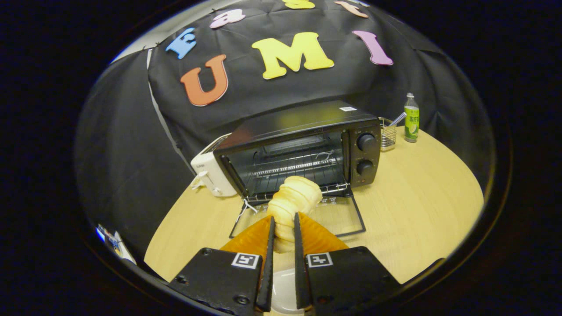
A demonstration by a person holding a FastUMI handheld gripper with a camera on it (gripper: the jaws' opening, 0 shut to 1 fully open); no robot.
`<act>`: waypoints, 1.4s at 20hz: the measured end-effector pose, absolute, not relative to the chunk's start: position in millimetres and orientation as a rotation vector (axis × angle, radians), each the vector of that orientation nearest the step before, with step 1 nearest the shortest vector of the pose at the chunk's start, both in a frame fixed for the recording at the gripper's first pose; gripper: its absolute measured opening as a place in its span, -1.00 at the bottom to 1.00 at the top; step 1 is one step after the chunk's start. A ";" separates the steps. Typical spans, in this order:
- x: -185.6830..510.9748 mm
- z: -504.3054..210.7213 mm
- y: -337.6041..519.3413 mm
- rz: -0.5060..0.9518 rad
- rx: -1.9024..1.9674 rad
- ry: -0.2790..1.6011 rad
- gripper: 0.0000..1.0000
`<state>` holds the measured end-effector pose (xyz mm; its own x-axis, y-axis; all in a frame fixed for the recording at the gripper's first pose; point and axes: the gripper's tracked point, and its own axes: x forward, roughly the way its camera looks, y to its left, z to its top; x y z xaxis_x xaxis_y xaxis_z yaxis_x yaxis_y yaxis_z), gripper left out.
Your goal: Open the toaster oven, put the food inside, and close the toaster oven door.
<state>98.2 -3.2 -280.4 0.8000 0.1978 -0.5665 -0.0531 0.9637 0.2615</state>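
A black toaster oven (307, 145) stands on the wooden table, its glass door (338, 217) folded down flat toward me and the wire rack (298, 173) inside showing. My gripper (284, 221) is shut on a pale, ridged bread roll (293, 199), with both fingers pressing its near end. The roll sticks out ahead of the fingers, held above the lowered door, and its far end reaches the mouth of the oven. Two round knobs (365, 154) sit on the oven's right panel.
A white toaster (210, 171) stands against the oven's left side. Behind the oven on the right are a wire basket (388, 136) and a green bottle (411, 119). A white plate (283, 289) lies under the fingers. Bare round tabletop (417, 197) stretches right.
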 end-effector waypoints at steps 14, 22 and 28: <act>227.6 -319.3 9.7 0.046 0.272 0.574 -0.35; 239.6 -326.9 10.3 0.026 0.318 0.584 0.01; 218.5 -299.4 5.5 0.053 0.311 0.536 0.92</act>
